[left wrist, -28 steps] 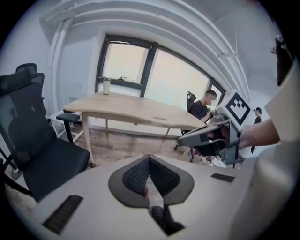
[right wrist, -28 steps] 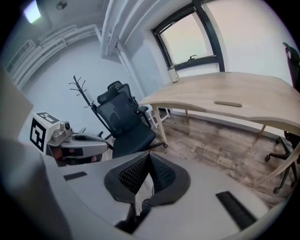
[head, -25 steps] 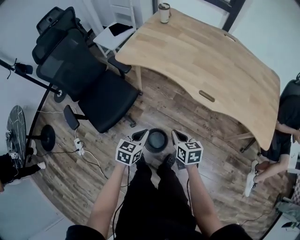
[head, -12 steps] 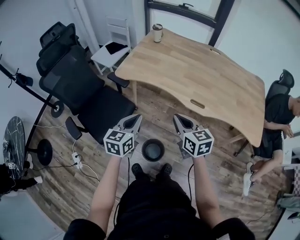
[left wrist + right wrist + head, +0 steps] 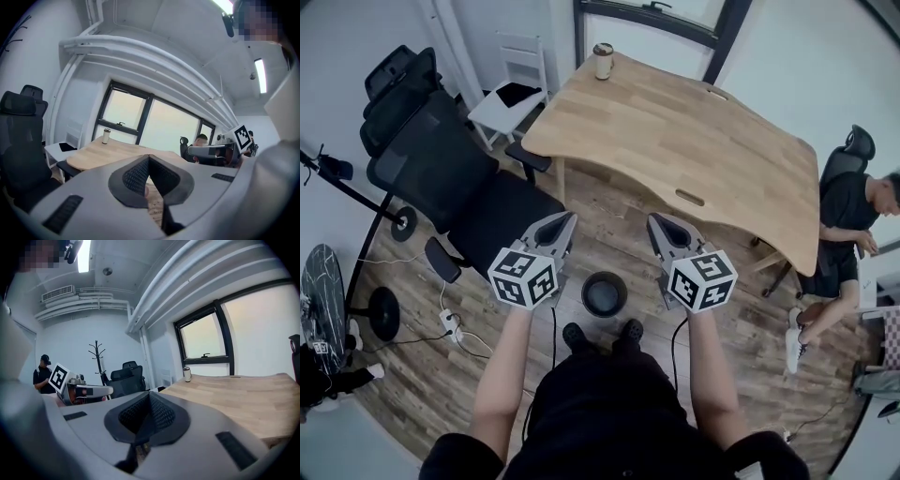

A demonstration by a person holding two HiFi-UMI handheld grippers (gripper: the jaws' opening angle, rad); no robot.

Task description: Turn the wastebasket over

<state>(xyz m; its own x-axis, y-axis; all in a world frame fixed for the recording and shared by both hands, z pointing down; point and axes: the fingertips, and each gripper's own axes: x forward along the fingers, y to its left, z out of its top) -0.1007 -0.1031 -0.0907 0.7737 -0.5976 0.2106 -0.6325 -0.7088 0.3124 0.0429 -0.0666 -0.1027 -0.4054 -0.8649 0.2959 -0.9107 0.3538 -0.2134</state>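
We hold left gripper [image 5: 569, 218] and right gripper [image 5: 653, 222] with jaws closed tight on nothing, both clear of the wastebasket [image 5: 605, 293], which stands mouth-up on the wood floor [image 5: 609, 232] between them, just ahead of our shoes [image 5: 628, 330].

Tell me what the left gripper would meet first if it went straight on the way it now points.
Most likely the wooden table. The left gripper, shut and empty, aims almost level at the table's near edge. The office chair sits left of that line. Depth is hard to judge, so this is a best reading.
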